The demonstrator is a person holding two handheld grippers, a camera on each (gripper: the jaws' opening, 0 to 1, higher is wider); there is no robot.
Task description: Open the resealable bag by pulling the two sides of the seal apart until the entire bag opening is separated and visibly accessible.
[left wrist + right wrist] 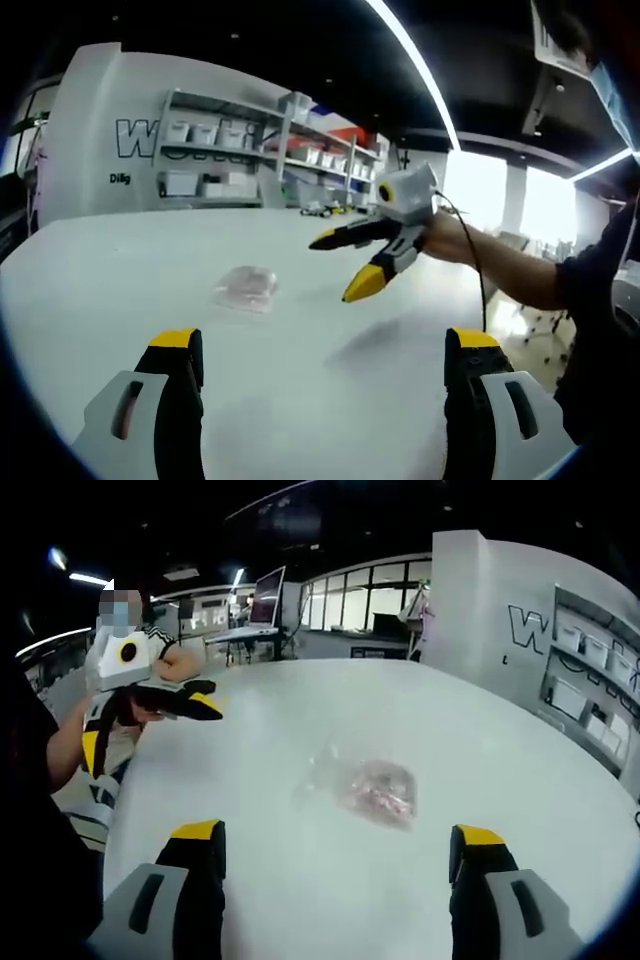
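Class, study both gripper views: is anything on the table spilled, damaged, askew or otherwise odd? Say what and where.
Nothing stands out. The resealable bag lies flat on the white table, a little crumpled, with pinkish contents inside it and nothing spilled around it. The left gripper and right gripper are both open, apart from the bag.

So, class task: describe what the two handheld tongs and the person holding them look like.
Both tongs have light grey bodies with black jaws tipped in yellow. The right tongs trail a black cable along the arm. The left tongs match. The person wears a dark short-sleeved top.
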